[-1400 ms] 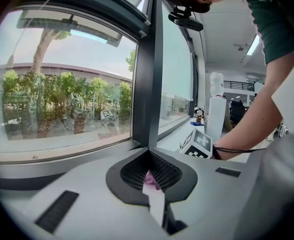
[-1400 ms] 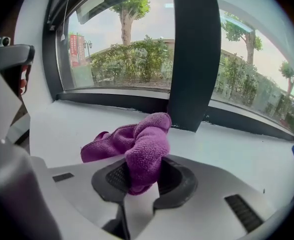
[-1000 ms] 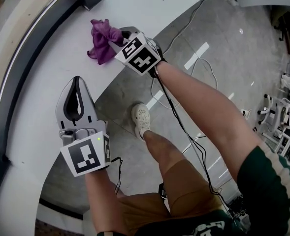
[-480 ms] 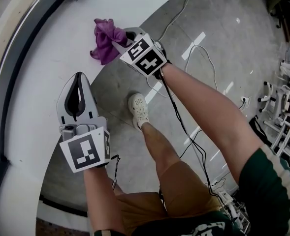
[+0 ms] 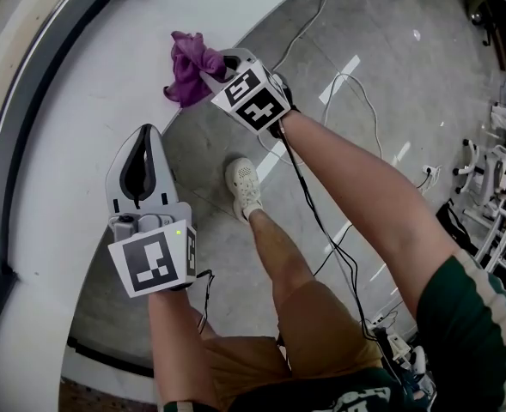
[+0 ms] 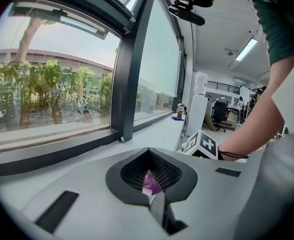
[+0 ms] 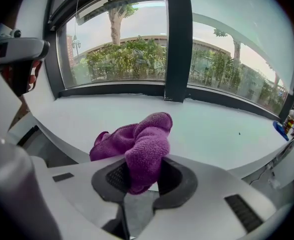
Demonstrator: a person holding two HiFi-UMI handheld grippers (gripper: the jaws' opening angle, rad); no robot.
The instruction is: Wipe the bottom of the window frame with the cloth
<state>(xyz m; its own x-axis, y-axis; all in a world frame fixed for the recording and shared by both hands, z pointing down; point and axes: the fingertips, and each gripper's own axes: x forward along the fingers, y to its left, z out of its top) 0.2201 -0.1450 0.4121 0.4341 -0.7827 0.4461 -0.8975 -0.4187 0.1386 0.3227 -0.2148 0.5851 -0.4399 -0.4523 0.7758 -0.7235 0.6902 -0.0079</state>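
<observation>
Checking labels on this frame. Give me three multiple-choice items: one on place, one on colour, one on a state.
1. Where is the cloth?
A. held by the right gripper
B. on the floor
C. draped over the person's arm

2. What colour is the cloth?
A. yellow
B. purple
C. white

3. How do the jaws of the left gripper stand?
A. wide apart
B. clamped on the cloth
C. together, with nothing held

Answers:
1 A: the right gripper view shows the cloth pinched between its jaws.
2 B: it is purple in all three views.
3 C: the head view shows the tips meeting, and nothing is gripped.
</observation>
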